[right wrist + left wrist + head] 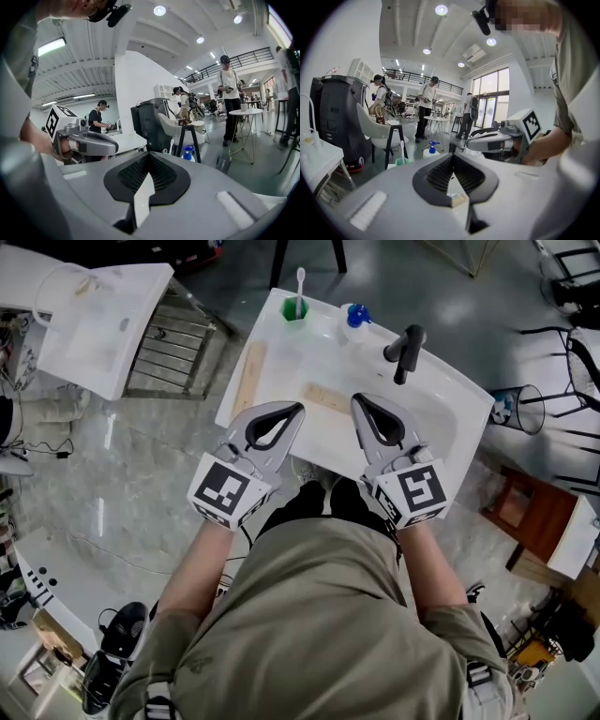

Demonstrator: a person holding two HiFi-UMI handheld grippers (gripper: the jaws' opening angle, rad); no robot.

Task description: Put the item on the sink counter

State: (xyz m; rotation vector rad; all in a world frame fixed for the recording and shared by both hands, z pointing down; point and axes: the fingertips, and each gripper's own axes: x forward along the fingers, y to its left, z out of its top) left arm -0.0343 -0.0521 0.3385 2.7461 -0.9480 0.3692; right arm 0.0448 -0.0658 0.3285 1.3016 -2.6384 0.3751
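A white sink counter [281, 357] lies below me, with a black faucet [406, 351] at its far right. A pale wooden strip [249, 379] lies on the left of the counter. A second wooden piece [328, 397] rests in the basin just beyond the jaw tips. My left gripper [298, 409] and right gripper [357, 399] hover side by side over the sink's near edge. Both are shut with nothing between their jaws. The left gripper view shows its tips [453, 155] meeting, and the right gripper view shows the same of its own tips [149, 155].
At the counter's back stand a green cup with a toothbrush [294, 306] and a blue pump bottle [354, 317]. Another white basin unit [103, 315] and a metal rack [173, 343] are at the left. A wire bin [520, 409] stands at the right. People stand in the background.
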